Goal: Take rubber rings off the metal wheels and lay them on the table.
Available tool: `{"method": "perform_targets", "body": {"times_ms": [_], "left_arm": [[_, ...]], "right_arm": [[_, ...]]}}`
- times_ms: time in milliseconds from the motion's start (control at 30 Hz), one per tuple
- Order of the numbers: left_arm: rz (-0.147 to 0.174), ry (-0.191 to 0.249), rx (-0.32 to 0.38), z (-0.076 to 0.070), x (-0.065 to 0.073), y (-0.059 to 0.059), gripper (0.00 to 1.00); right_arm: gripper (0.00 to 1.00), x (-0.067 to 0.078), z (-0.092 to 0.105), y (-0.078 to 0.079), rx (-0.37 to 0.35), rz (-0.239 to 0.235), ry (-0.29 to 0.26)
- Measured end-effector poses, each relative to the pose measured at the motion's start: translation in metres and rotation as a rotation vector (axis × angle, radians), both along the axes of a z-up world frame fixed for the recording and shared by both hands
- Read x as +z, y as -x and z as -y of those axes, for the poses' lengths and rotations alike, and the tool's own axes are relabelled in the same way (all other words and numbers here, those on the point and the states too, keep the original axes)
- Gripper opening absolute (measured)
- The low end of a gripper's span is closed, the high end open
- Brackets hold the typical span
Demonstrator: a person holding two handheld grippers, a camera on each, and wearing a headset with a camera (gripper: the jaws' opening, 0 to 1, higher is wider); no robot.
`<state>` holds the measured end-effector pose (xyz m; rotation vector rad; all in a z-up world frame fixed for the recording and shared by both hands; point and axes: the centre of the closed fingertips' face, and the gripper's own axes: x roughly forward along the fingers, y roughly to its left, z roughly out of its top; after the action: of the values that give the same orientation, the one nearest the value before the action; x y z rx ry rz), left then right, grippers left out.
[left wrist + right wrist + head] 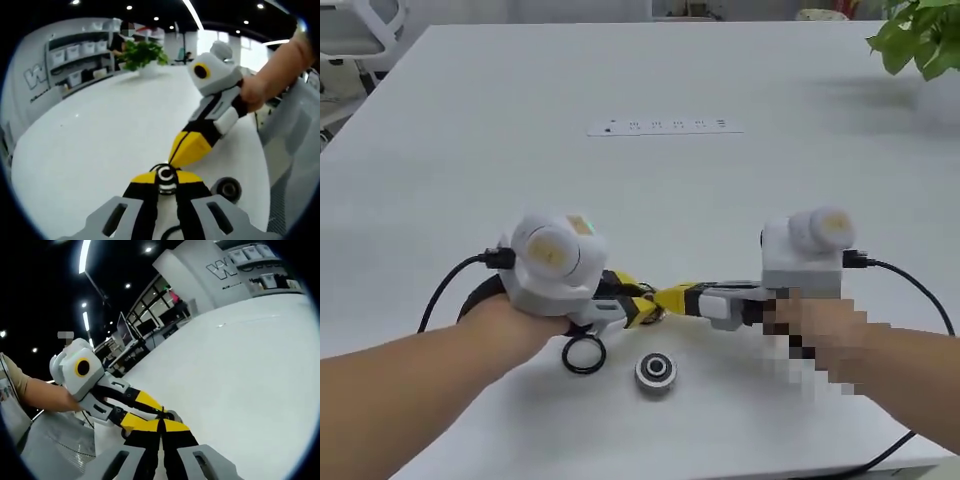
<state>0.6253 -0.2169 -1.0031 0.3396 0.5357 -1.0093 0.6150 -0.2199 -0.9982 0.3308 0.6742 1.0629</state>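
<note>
We find the left gripper clamped on a metal wheel. The right gripper has its jaws together, tips touching that wheel. A loose rubber ring and a second wheel lie just beside both tips.

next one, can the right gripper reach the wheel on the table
Probably yes: the loose wheel lies uncovered near the right gripper, though it is shut on the held wheel in the left gripper.

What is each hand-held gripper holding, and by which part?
Left hand-held gripper clamps a metal wheel across its sides; the right hand-held gripper pinches, apparently, the rubber ring at that wheel's edge.
</note>
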Motion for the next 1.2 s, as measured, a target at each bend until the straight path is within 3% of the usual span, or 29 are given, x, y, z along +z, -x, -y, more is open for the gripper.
{"method": "perform_targets", "body": {"times_ms": [300,433,800,1200], "left_arm": [[-0.003,-0.003,-0.024,0.0,0.003,0.004,0.2],[0.01,-0.006,-0.04,-0.001,0.007,0.007,0.21],[0.034,0.062,-0.058,-0.004,0.032,0.017,0.31],[0.07,0.12,-0.056,-0.02,0.059,0.028,0.44]], "right_arm": [[0.0,0.005,0.002,-0.002,-0.023,-0.013,-0.012],[0.0,0.009,0.0,-0.001,-0.022,-0.013,-0.018],[0.0,0.024,-0.002,-0.003,-0.027,-0.009,-0.062],[0.0,0.04,-0.012,0.004,-0.008,-0.008,-0.1]]}}
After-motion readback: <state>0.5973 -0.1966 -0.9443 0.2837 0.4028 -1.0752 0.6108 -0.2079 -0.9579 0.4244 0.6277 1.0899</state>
